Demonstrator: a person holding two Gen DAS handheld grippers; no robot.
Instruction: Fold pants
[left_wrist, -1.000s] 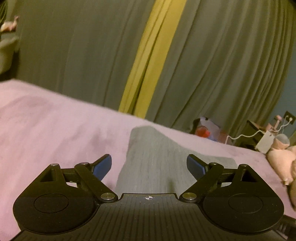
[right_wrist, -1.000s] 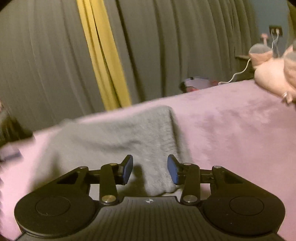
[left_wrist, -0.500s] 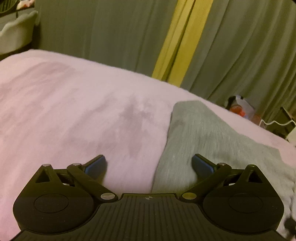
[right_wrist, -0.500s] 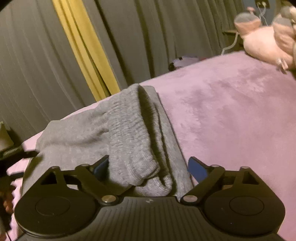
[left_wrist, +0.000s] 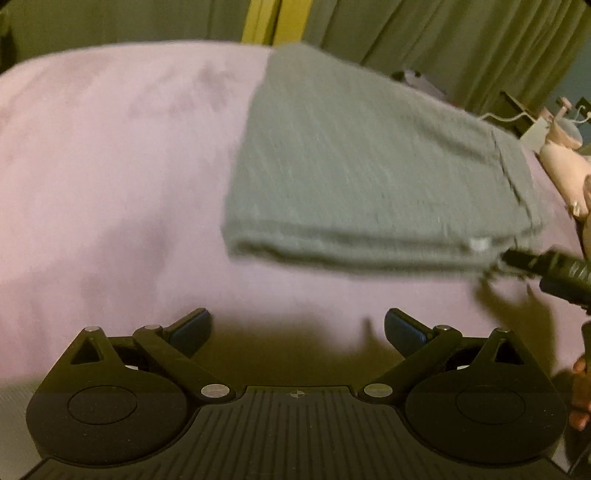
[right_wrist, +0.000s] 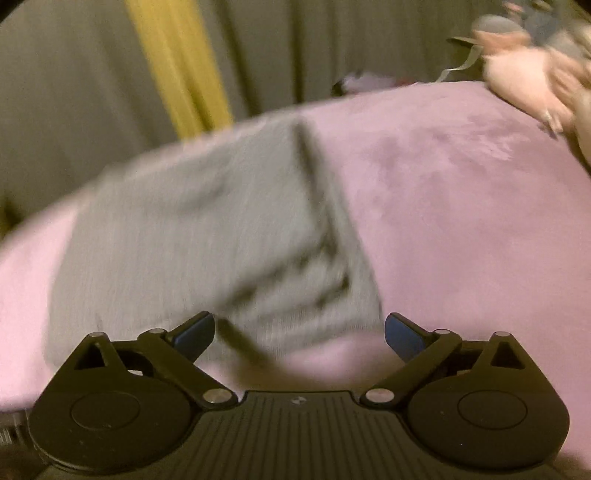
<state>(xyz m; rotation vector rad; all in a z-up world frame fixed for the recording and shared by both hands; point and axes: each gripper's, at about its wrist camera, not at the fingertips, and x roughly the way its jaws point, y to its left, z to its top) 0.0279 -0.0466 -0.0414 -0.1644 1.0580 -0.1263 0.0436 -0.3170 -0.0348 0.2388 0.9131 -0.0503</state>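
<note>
The grey pants (left_wrist: 369, 166) lie folded into a rectangular stack on the pink bedspread (left_wrist: 110, 166). In the left wrist view my left gripper (left_wrist: 297, 330) is open and empty, held back from the stack's near edge. The right gripper's fingers (left_wrist: 554, 271) show at the stack's near right corner. In the blurred right wrist view the pants (right_wrist: 203, 240) lie ahead and left, and my right gripper (right_wrist: 299, 332) is open and empty at their near edge.
Grey curtains with a yellow strip (left_wrist: 262, 22) hang behind the bed. A pink plush toy (right_wrist: 524, 85) lies at the bed's far right, also in the left wrist view (left_wrist: 561, 162). Cables and small items (left_wrist: 532, 125) sit beyond the bed on the right.
Both grippers have pulled back toward me from the pants. The right gripper opened wide and let the fabric go. The stack now lies flat ahead of both.
</note>
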